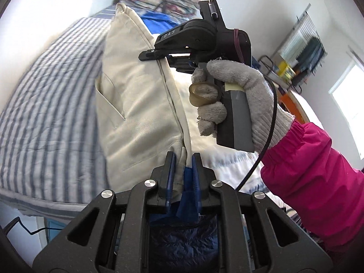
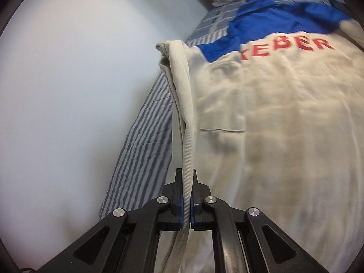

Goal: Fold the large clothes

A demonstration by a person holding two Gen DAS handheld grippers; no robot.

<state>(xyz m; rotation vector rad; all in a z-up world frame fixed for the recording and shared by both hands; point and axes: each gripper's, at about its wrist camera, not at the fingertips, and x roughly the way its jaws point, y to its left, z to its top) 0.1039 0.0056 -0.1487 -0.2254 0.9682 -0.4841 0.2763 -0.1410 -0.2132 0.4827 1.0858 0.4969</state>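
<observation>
A big cream jacket (image 2: 273, 118) with a blue yoke and red lettering lies spread across the striped bed cover (image 2: 145, 132), its long edge running alongside the white wall (image 2: 68, 91) that borders the bed. The right gripper (image 2: 188, 177) has its jaws clamped tight on a rolled fold of the jacket's cream edge, lifted off the bed cover on the wall side. The left gripper (image 1: 183, 157) pinches a cream hem near the foot of the bed cover, and the gloved hand (image 1: 238, 95) in a pink sleeve (image 1: 318, 177) holds the other tool above the jacket.
</observation>
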